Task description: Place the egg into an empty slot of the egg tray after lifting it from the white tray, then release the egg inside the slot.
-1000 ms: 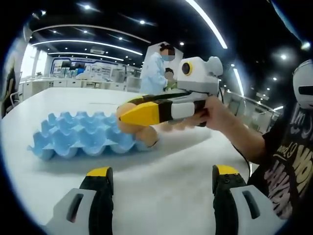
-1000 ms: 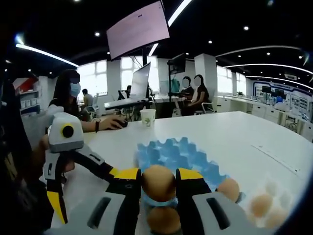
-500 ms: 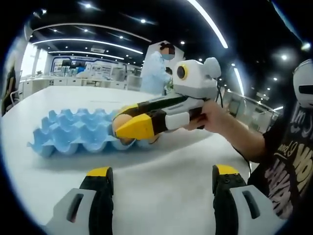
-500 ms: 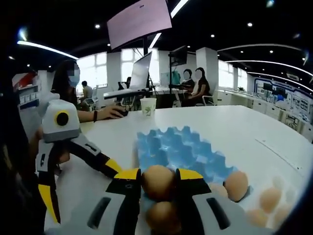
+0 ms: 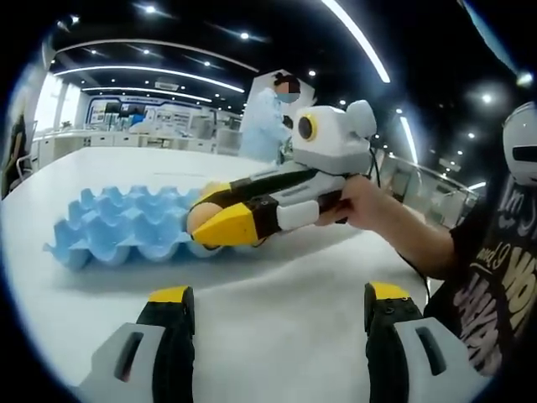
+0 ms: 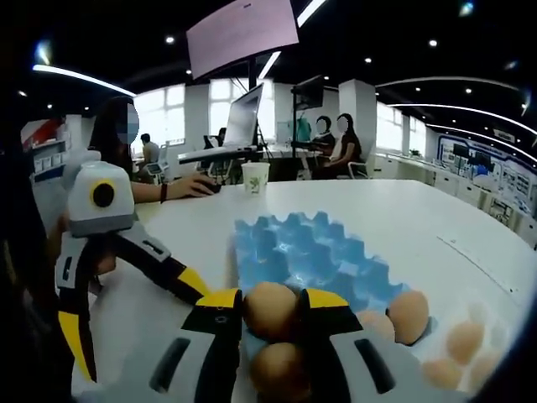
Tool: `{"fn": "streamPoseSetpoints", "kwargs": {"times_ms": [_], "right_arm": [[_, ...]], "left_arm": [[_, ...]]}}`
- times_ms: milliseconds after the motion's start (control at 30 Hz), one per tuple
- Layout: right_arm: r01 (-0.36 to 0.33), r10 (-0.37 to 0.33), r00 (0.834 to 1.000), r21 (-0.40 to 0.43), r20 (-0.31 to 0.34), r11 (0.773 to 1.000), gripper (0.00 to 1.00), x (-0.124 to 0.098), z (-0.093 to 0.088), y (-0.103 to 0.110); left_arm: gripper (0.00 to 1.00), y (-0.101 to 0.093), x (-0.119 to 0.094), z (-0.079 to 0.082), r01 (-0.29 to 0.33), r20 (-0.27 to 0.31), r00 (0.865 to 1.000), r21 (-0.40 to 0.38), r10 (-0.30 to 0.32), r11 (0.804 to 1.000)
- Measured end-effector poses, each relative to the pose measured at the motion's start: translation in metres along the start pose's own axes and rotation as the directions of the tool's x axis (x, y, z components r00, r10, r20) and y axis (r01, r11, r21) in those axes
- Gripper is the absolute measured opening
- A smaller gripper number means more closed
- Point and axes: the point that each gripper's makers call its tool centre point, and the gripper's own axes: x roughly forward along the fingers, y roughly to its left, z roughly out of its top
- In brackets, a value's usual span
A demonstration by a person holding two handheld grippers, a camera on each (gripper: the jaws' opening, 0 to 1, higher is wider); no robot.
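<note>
The right gripper [image 6: 273, 312] is clamped on a brown egg [image 6: 271, 309], holding it low over the near edge of the blue egg tray [image 6: 306, 256] on the white table [image 6: 436, 227]. Other eggs sit alongside, one [image 6: 409, 315] at the tray's corner. The left gripper [image 5: 277, 295] hangs above the table, jaws spread and empty.

Long ceiling light strips [image 5: 357, 38] are casting bright, even light from overhead — the dark ceiling around them is staying dim. In the right gripper view, windows [image 6: 180, 113] are glaring white and washing out detail. The white table [image 5: 277, 311] is reflecting the light strongly, with a soft shadow lying beside the egg tray [image 5: 126, 231]. Fisheye distortion is bending straight lines near the edges (both views), and the eggs on the white tray [image 6: 466, 353] are blurring at the rim.
</note>
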Motion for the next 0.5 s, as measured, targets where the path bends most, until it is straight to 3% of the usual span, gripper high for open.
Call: {"fn": "streamPoseSetpoints", "kwargs": {"times_ms": [133, 500], "right_arm": [[0.003, -0.003, 1.000, -0.021, -0.004, 1.000, 0.29, -0.003, 0.001, 0.001], [0.017, -0.019, 0.995, 0.023, 0.095, 1.000, 0.29, -0.040, 0.024, -0.004]], "left_arm": [[0.84, -0.001, 0.001, 0.003, 0.005, 0.004, 1.000, 0.004, -0.005, 1.000], [0.84, -0.009, 0.008, 0.007, 0.021, -0.005, 1.000, 0.022, -0.021, 1.000]]}}
